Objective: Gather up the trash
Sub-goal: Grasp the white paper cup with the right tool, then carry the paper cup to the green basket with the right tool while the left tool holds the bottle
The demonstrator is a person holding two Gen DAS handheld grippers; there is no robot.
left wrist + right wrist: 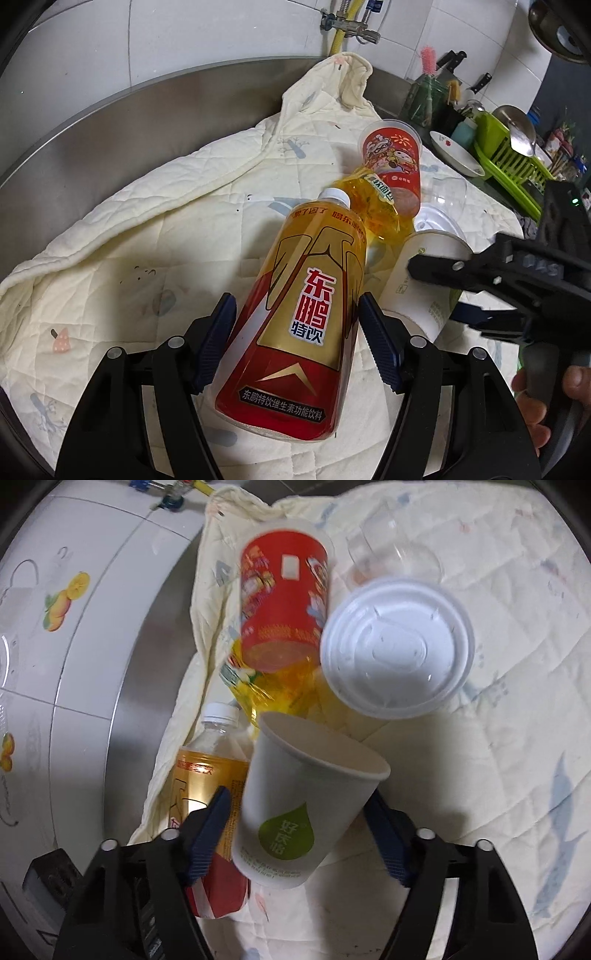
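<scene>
A gold and red drink bottle [295,314] with a white cap lies on a cream quilted cloth [147,240]. My left gripper [295,299] is shut on its body, one pad against each side. Beside it on the right, a white paper cup [295,805] with a green drop logo sits between the fingers of my right gripper [299,797], which is shut on it. Behind them lie a red printed cup [284,602], a crumpled yellow plastic bottle [280,686], a white plastic lid [399,650] and a clear plastic cup [395,550].
The cloth lies in a steel sink [110,122] below a tiled wall with a tap valve [351,29]. At the right stand a white plate [458,151], a green dish rack [517,162] and a utensil holder [424,99]. A hand [535,398] holds the right gripper.
</scene>
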